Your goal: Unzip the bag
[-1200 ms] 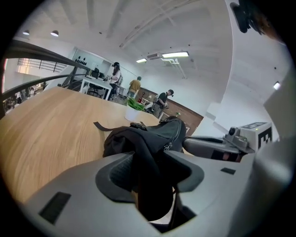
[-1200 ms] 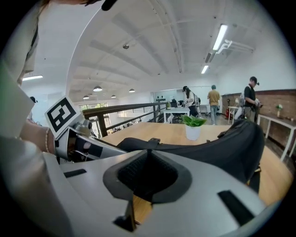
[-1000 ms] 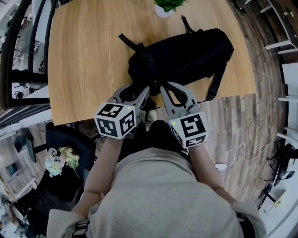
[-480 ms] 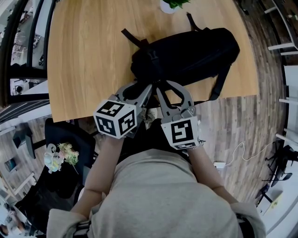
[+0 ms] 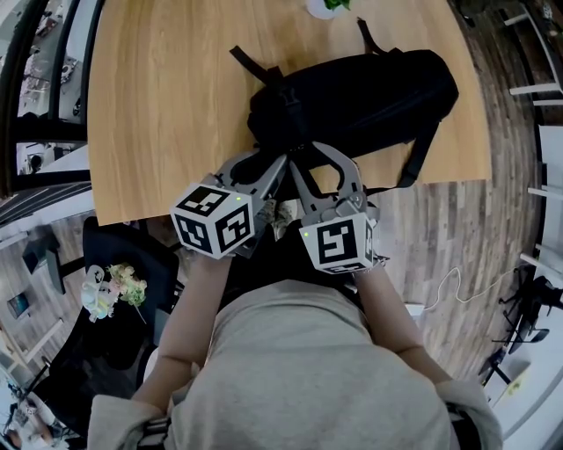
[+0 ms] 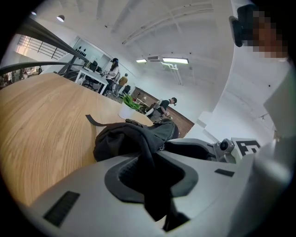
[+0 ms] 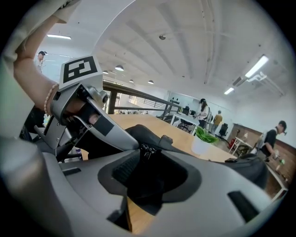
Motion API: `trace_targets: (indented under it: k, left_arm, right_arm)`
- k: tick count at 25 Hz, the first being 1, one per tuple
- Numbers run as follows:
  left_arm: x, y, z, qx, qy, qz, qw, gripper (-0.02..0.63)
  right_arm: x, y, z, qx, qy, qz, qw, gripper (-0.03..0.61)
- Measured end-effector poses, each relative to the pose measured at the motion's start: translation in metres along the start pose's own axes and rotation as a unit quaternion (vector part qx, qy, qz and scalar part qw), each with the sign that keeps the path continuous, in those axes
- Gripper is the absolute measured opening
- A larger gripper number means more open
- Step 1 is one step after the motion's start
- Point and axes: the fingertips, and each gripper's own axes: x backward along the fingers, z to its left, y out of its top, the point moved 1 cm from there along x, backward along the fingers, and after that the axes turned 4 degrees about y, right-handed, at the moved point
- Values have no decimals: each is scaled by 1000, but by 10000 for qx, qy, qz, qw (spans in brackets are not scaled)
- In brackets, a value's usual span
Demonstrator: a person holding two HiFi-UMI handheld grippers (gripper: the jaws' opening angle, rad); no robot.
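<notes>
A black backpack lies on the wooden table, one end at the near edge. My left gripper is at that near end. Its jaws have just been closing, and in the left gripper view a fold of the bag's black fabric is pinched between them. My right gripper is right beside it. Its jaws have just been opening, and in the right gripper view they stand apart. The metal zipper pulls and dark fabric lie in the gap.
A potted plant stands at the table's far edge behind the bag. The bag's straps hang over the near edge. A chair holding flowers sits below the table at left. People stand at desks far off.
The right gripper has rolled, so its marker cube faces differently, and its jaws have spread. The left jaws have drawn together on the bag fabric. The left hand has stayed in place.
</notes>
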Motion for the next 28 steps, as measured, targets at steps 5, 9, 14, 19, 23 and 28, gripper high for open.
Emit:
trace_targets:
  k: [5,9,14,19,23,28]
  left_arm:
    - [0,1,1,27,-45,30,10000,77]
    - [0,0,1,29,-72,71,9999,72]
    - [1,1,2,27,-48,108,9999,71]
    - [-2,-1,3,-4,-65,136,9999,71]
    - [-1,-2,5,13,-69,133,9999,71]
    - [-1,-1,4,26,-87,125,9999,71]
  right_arm:
    - [-8,0,-2,43,198,-19,9998,129]
    - [-17,-1,-5,-52,206,49,9998,104]
    - [-22,-3,-2,112,176,77,9998,98]
    - [-23,-5,-3,702,-313,206,9968,95]
    - [-19,-6,-2,822,-560,181,9949,91]
    - [-16,-8,-3,667,-615,142,9958,40]
